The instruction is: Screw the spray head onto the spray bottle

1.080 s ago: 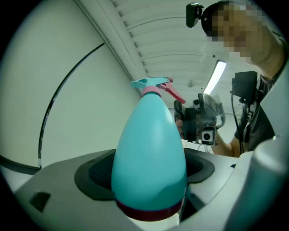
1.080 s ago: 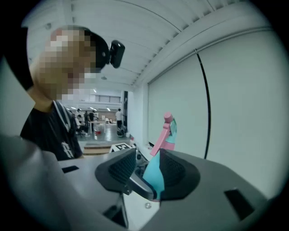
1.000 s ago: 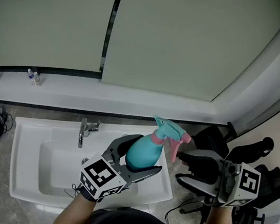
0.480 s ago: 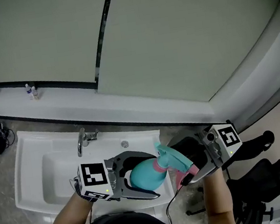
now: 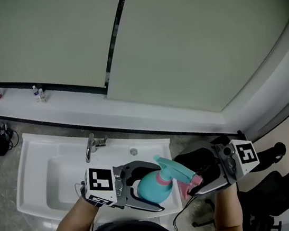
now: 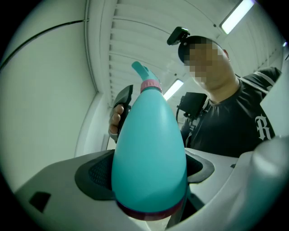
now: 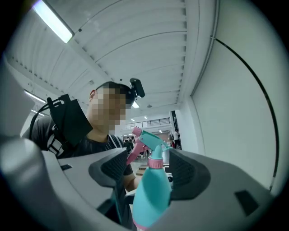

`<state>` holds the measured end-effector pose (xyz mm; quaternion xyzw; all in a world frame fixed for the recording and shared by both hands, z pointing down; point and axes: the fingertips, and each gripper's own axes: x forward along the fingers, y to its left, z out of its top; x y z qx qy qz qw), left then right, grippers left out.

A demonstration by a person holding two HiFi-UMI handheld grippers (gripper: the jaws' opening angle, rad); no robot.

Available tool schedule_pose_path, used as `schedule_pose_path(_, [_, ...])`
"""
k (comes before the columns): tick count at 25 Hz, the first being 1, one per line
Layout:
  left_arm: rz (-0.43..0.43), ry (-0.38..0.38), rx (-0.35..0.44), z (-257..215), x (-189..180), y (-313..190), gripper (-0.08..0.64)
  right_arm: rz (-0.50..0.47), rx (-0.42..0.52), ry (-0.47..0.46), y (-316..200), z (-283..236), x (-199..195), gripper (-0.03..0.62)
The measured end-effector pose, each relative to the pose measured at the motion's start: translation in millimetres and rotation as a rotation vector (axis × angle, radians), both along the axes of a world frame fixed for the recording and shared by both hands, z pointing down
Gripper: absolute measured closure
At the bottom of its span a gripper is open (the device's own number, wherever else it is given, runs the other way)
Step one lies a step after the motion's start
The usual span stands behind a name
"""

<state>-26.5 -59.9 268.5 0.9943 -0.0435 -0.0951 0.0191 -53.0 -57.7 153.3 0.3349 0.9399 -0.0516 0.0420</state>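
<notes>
Two: left gripper (image 5: 154, 187) clamps spray bottle (image 6: 149, 149) | right gripper (image 7: 146, 168) just opened round spray head (image 7: 151, 139)

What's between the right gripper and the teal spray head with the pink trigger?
Nothing visible. The right gripper has just been opening its jaws; they stand apart on either side of the teal spray head with pink trigger, not pressing it. The left gripper clamps the teal plastic spray bottle.

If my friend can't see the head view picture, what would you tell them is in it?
A left hand-held gripper clamps a teal spray bottle by its body, close to a white sink with a faucet. The jaws of the right hand-held gripper have just been opening and stand apart on either side of the teal-and-pink spray head.
</notes>
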Motion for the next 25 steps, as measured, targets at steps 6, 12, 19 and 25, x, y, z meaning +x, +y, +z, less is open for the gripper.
schedule_pose_path(6, [0.017,-0.062,0.018,5,6,5,0.146,-0.035,-0.059,-0.1,-4,-10,26,0.325])
schedule_pose_path(12, [0.144,-0.07,-0.009,8,15,21,0.146,-0.171,-0.056,-0.012,-10,14,10,0.325])
schedule_pose_path(19, [0.279,-0.099,-0.032,25,26,45,0.146,-0.436,0.061,0.019,43,28,-6,0.325])
schedule_pose_path(25, [0.18,-0.073,-0.067,28,15,22,0.146,-0.284,0.084,0.061,32,32,-21,0.442])
